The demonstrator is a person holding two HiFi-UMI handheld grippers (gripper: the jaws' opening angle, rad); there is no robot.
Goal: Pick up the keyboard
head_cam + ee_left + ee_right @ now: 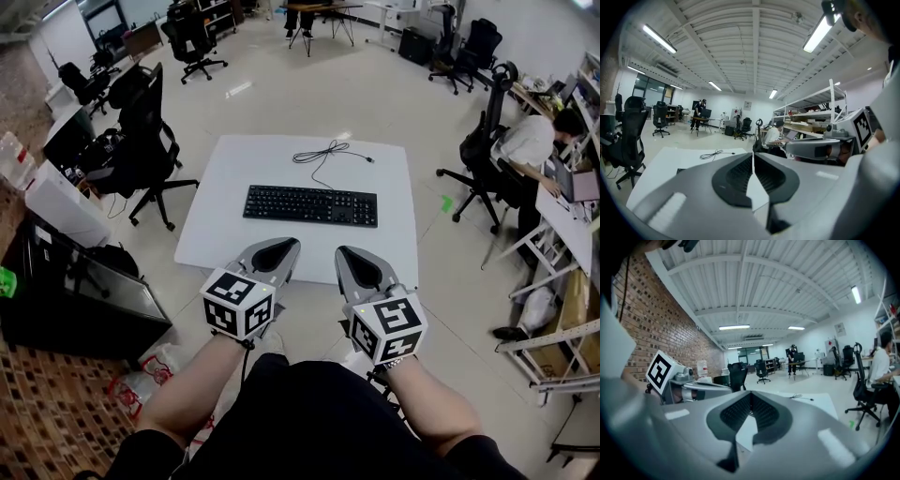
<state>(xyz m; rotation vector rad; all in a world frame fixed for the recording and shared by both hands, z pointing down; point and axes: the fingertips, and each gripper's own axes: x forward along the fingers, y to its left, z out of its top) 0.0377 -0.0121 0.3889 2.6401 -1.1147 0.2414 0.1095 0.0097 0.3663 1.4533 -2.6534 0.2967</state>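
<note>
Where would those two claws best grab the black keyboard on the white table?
Probably its two short ends, one per gripper: the keyboard is long, flat and lies crosswise, so the left gripper takes the left end, the right gripper the right, both coming from the near side. Both are shut.

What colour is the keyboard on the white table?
Black; the keyboard shows best in the head view.

The head camera looks steeply down on the white table (225,187), the left gripper (289,244) and the right gripper (345,251). Each gripper camera sits close behind its own jaws, facing nearly level across the room. All three views share the table and its cable (323,155).
</note>
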